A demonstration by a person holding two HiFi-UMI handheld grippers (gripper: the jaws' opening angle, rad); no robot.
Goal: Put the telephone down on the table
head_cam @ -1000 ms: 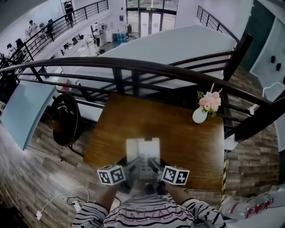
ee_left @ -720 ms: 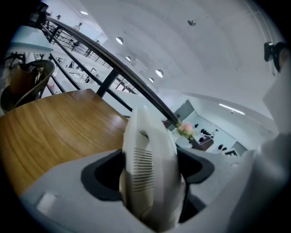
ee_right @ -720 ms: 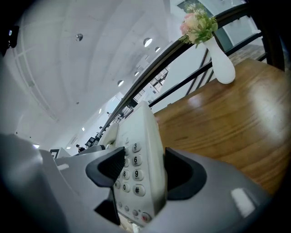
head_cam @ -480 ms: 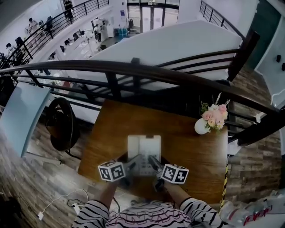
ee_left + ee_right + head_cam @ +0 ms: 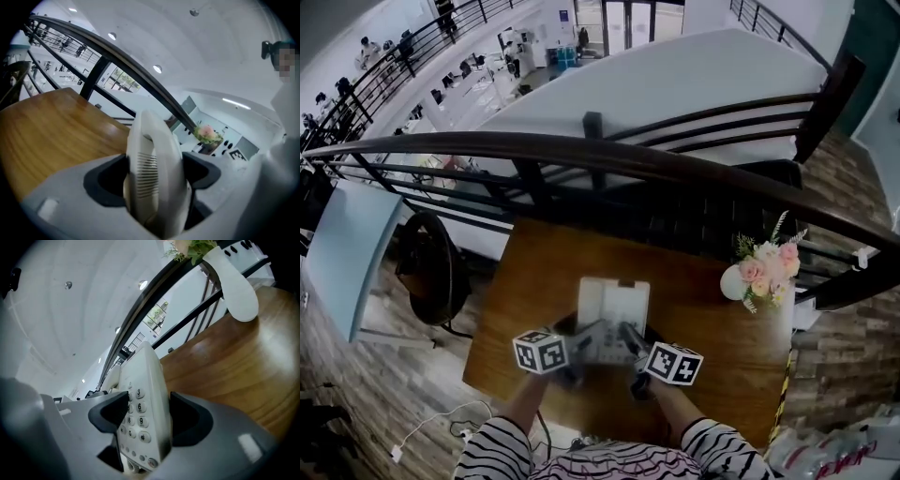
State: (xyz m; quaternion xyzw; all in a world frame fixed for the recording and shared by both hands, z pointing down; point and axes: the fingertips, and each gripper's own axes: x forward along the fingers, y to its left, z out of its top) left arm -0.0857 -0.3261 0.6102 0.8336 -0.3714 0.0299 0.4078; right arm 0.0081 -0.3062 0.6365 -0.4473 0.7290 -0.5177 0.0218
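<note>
A white desk telephone (image 5: 612,314) hangs over the brown wooden table (image 5: 712,356), held between both grippers. My left gripper (image 5: 581,347) is shut on its handset side; the ribbed white handset (image 5: 152,173) fills the gap between the dark jaws in the left gripper view. My right gripper (image 5: 630,349) is shut on the keypad side, where the number keys (image 5: 138,416) show between its jaws. The phone sits tilted, its far end pointing away from me. Whether its underside touches the tabletop is hidden.
A white vase with pink flowers (image 5: 764,272) stands at the table's right edge. A dark curved railing (image 5: 581,155) runs behind the table's far edge. A dark round chair (image 5: 427,267) stands left of the table, and a white cable (image 5: 431,427) lies on the floor.
Both grippers have carried the telephone forward and slightly lower over the table. The vase now lies farther right and lower in the head view.
</note>
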